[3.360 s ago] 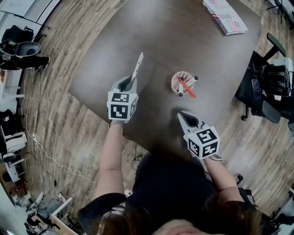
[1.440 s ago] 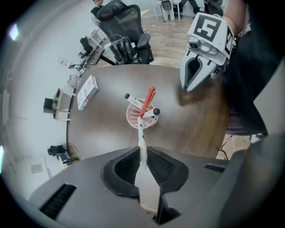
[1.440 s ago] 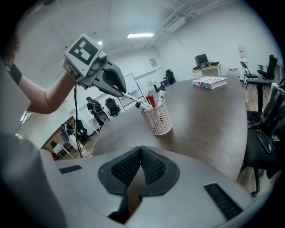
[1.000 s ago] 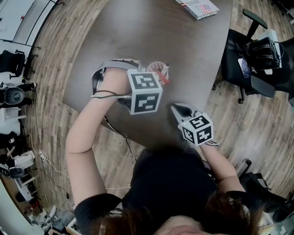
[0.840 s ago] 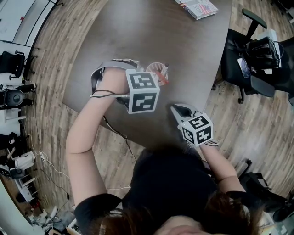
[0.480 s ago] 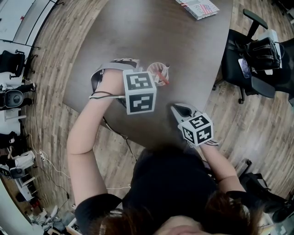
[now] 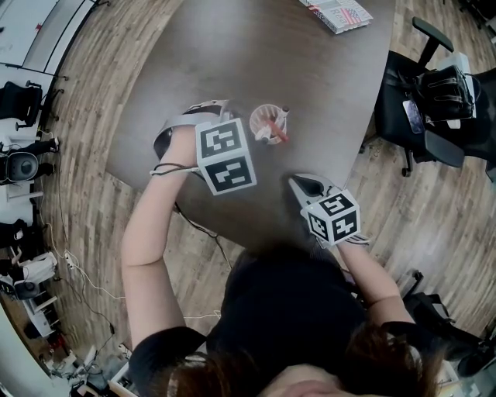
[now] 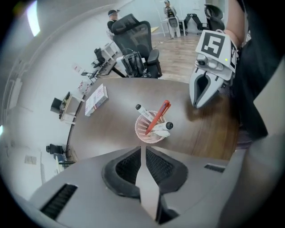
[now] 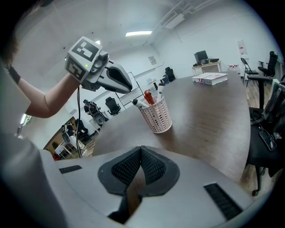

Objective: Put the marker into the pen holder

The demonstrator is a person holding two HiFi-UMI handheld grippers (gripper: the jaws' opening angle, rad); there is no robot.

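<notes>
A white mesh pen holder [image 8: 149, 133] stands on the dark wooden table [image 7: 232, 54]. In it lean two white markers with black caps [image 8: 163, 127] and a red pen [image 8: 158, 116]. My left gripper [image 8: 142, 149] hangs above the table just left of the holder [image 7: 267, 124], pointing steeply down. Its jaws have just been closing; a narrow gap remains, with nothing between them. My right gripper [image 9: 141, 149] rests low near the table's front edge [image 7: 294, 182], jaws together and empty, aimed at the holder [image 9: 156, 118].
A printed booklet [image 7: 335, 12] lies at the table's far edge. A black office chair carrying a bag [image 7: 442, 85] stands right of the table. Other chairs and desks stand far behind [image 8: 133, 35].
3.4 s ago the left gripper held a white marker over the table's left part; that marker is gone from its jaws. Over the last second the left gripper drew left, uncovering the holder.
</notes>
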